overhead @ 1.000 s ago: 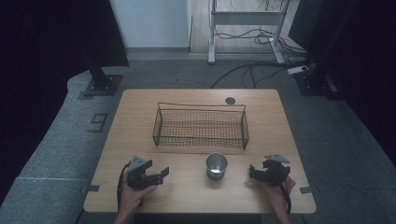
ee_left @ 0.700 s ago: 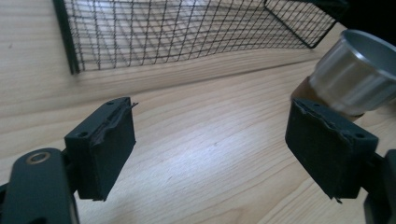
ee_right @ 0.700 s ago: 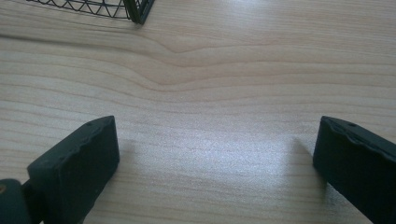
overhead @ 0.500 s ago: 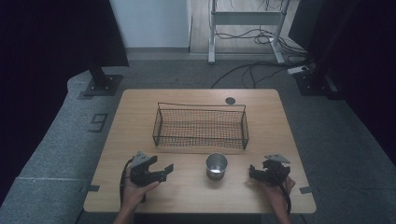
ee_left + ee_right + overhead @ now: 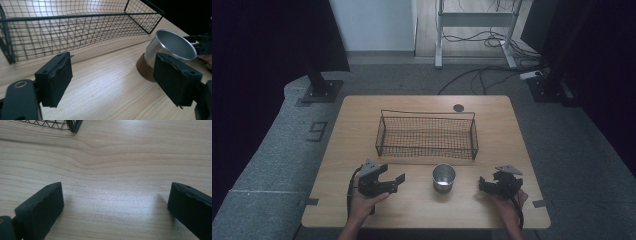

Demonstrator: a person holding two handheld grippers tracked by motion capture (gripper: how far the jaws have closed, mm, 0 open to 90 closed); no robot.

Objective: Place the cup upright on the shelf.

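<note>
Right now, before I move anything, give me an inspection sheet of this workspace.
Surface: wooden table, bare, one dark round spot near the far edge.
Job's things: metal cup upright, empty; wire basket empty, behind it.
Clutter: nothing seen.
Grippers: left hand-held gripper open, beside the cup, not touching; right hand-held gripper open, nothing between its jaws.
Cables: floor cables loose beyond the table.
Surroundings: grey floor, dark curtains.

Counter point(image 5: 362, 125): pale wood, matt, visible grain. Basket point(image 5: 427, 136): thin black metal wire mesh. Cup point(image 5: 444, 177): brushed shiny metal, brown wood-like base. Jaws: matt black, rough pads.
</note>
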